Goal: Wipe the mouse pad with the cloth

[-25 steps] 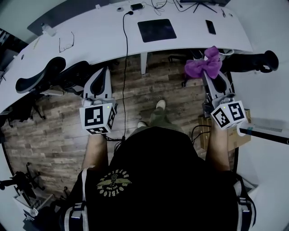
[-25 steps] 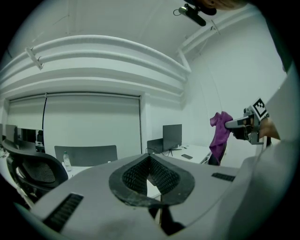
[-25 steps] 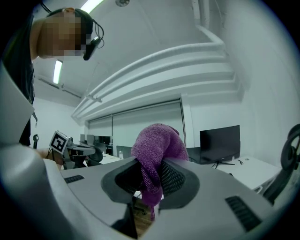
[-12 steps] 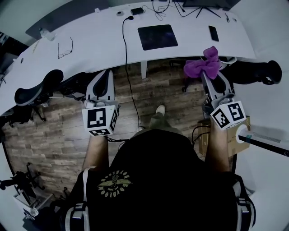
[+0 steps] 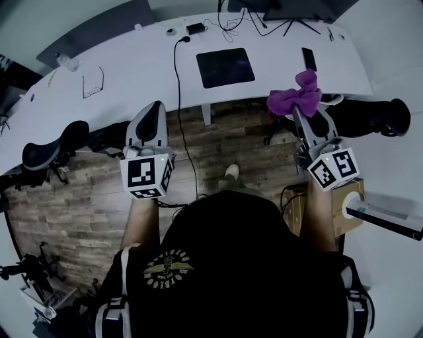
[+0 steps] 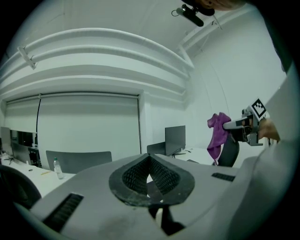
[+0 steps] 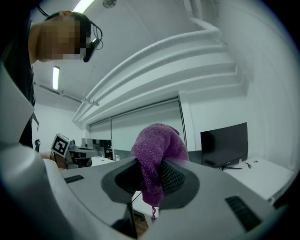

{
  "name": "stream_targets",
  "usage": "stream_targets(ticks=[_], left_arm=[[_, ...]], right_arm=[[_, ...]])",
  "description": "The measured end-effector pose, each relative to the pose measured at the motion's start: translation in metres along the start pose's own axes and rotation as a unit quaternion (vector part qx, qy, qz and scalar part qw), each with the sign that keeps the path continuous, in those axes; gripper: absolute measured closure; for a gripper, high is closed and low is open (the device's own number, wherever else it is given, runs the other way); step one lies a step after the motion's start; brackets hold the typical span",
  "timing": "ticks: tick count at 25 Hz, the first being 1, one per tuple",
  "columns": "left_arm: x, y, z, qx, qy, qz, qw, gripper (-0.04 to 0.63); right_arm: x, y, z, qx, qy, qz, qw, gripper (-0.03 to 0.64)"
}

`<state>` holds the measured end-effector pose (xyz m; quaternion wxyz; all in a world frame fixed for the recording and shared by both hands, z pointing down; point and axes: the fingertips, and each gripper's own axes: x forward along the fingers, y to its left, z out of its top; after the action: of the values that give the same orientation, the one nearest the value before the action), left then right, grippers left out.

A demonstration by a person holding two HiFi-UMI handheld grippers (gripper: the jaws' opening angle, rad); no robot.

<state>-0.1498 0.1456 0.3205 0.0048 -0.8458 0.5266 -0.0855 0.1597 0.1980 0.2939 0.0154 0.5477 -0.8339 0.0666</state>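
Note:
A dark square mouse pad (image 5: 225, 67) lies on the white desk (image 5: 145, 72), right of middle. My right gripper (image 5: 299, 109) is shut on a purple cloth (image 5: 295, 94), which bunches above the desk's front edge, right of the pad. In the right gripper view the cloth (image 7: 154, 157) fills the gap between the jaws and hangs below them. My left gripper (image 5: 149, 119) is held over the floor short of the desk edge, left of the pad; its jaws stand together with nothing in them (image 6: 150, 178).
A black cable (image 5: 178, 92) runs across the desk and down to the floor. Glasses (image 5: 92, 82), a phone (image 5: 308, 58) and a monitor stand (image 5: 291, 16) lie on the desk. Office chairs (image 5: 56, 142) stand on both sides, one (image 5: 370, 115) under my right gripper.
Both grippers have moved forward toward the desk; the cloth now hangs over the desk's front edge. The grip on the cloth is unchanged.

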Motion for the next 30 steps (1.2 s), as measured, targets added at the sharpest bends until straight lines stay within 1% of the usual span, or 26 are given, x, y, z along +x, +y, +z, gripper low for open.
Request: stream_targets(ticks=[6, 12, 15, 17, 21, 25, 27, 30], left_arm=[[0.028, -0.017, 0.014, 0.005, -0.007, 0.01, 0.9999, 0.592], [0.063, -0.035, 0.041, 0.002, -0.03, 0.017, 0.9994, 0.594], [0.075, -0.04, 0.048, 0.006, -0.032, 0.031, 0.999, 0.594], [0.078, -0.04, 0.05, 0.007, -0.031, 0.044, 0.9985, 0.594], [0.079, -0.043, 0.054, 0.018, -0.023, 0.064, 0.9975, 0.594], [0.077, -0.043, 0.052, 0.031, -0.011, 0.078, 0.9964, 0.594], [0.079, -0.045, 0.053, 0.037, -0.007, 0.077, 0.9963, 0.594], [0.08, -0.051, 0.056, 0.047, -0.012, 0.071, 0.9963, 0.594]], right_arm=[[0.009, -0.035, 0.009, 0.006, -0.014, 0.01, 1.0, 0.531], [0.019, -0.079, 0.022, 0.008, -0.038, 0.022, 0.999, 0.531], [0.022, -0.104, 0.028, 0.013, -0.05, 0.025, 0.998, 0.531], [0.025, -0.115, 0.028, 0.016, -0.05, 0.034, 0.998, 0.531], [0.026, -0.129, 0.024, 0.026, -0.056, 0.047, 0.997, 0.531], [0.028, -0.131, 0.012, 0.046, -0.057, 0.062, 0.995, 0.531], [0.029, -0.131, 0.002, 0.058, -0.05, 0.064, 0.995, 0.531], [0.031, -0.134, -0.004, 0.066, -0.043, 0.063, 0.995, 0.531]])
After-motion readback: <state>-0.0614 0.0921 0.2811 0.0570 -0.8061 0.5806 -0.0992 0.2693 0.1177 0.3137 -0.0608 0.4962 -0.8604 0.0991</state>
